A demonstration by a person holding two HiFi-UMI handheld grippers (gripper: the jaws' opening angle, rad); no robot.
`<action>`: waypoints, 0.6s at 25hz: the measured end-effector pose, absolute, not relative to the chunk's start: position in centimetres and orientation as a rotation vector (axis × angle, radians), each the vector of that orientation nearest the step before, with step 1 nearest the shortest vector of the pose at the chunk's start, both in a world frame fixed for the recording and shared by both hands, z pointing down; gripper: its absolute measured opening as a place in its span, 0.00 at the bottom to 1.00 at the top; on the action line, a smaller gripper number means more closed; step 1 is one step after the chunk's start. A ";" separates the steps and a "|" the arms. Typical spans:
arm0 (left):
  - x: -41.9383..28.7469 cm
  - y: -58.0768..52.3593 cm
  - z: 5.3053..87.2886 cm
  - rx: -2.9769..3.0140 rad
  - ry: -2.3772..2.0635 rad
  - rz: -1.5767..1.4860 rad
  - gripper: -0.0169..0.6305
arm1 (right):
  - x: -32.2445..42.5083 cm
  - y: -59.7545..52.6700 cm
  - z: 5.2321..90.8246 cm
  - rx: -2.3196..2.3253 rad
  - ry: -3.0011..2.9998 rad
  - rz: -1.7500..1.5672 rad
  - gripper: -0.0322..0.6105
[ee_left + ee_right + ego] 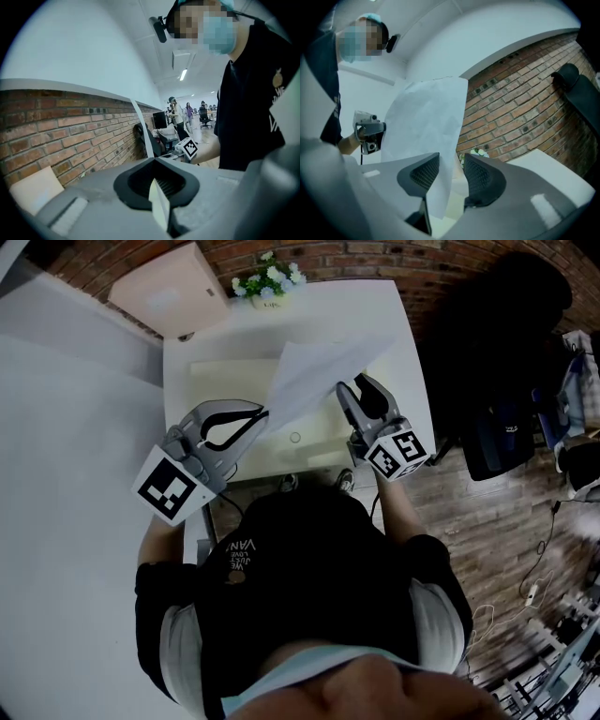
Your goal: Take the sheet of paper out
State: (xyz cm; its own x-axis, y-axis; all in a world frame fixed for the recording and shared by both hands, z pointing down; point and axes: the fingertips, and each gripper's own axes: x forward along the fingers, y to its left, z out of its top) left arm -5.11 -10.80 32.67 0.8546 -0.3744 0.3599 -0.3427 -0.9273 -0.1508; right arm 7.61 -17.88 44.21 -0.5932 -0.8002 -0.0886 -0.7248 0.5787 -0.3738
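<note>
white table [216,334] sits against a brick wall [422,259], wood floor to the right. person's head + torso cover the table's near edge in the head view. flat items on the tabletop are washed out, can't id them. sheet of paper [314,367] is up off the table btwn the two grippers, long axis running from its near-left corner to the table's far-right corner. left gripper [265,414] is clenched on that near-left corner; in the left gripper view the sheet shows only edge-on, a thin strip rising from the closed tips. right gripper [350,385] has its jaws apart w/ the sheet's lower part hanging btwn them, close to one pad, not pinched. sheet's bottom corner is cut off behind that jaw.
</note>
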 end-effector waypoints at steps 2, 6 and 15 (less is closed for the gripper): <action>-5.1 -10.6 32.1 -2.948 0.561 -0.587 0.03 | 7.8 -17.8 43.6 -1.201 2.531 -0.454 0.29; -5.2 -10.4 31.6 -2.969 0.562 -0.576 0.03 | 7.9 -17.6 42.4 -1.128 2.510 -0.432 0.28; -5.9 -11.7 31.8 -3.032 0.623 -0.502 0.03 | 8.6 -17.3 41.1 -1.145 2.502 -0.390 0.08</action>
State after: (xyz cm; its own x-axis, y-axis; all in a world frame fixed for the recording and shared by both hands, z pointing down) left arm -5.88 -11.66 31.78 0.8698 -0.3851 0.3086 -0.3831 -0.9211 -0.0696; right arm 8.62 -17.29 41.13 -0.6066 -0.7674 -0.2075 -0.6678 0.6336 -0.3906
